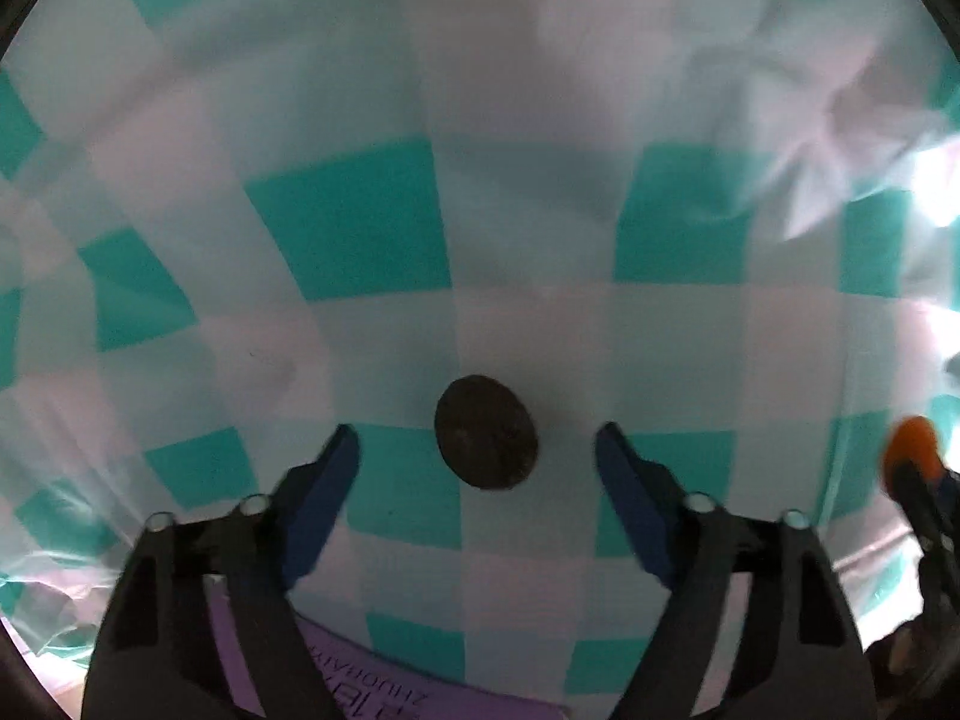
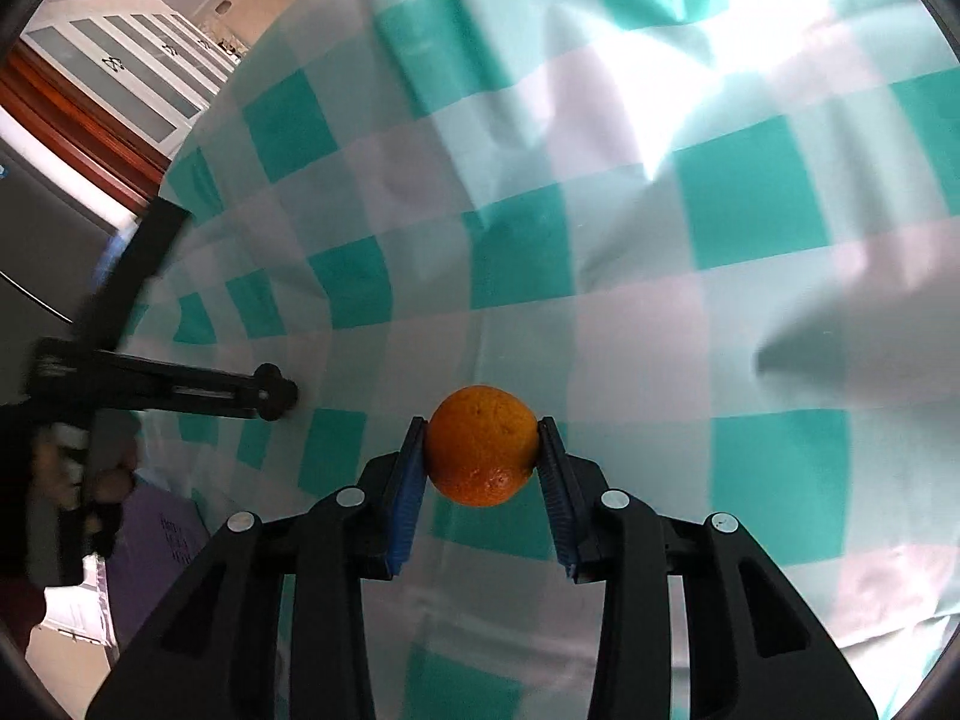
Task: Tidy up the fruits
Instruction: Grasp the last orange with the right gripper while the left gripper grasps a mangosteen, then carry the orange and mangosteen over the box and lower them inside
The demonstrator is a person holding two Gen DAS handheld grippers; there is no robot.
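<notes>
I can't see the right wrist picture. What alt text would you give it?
An orange is clamped between the blue-padded fingers of the right gripper, held above a teal-and-white checked tablecloth. At the left edge the left gripper reaches in over the cloth, with a cabinet behind it.

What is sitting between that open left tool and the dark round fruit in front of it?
Nothing visible. The left tool is open, and the dark brown fruit lies on the checkered tablecloth just ahead of its fingertips, with only bare cloth around it.
</notes>
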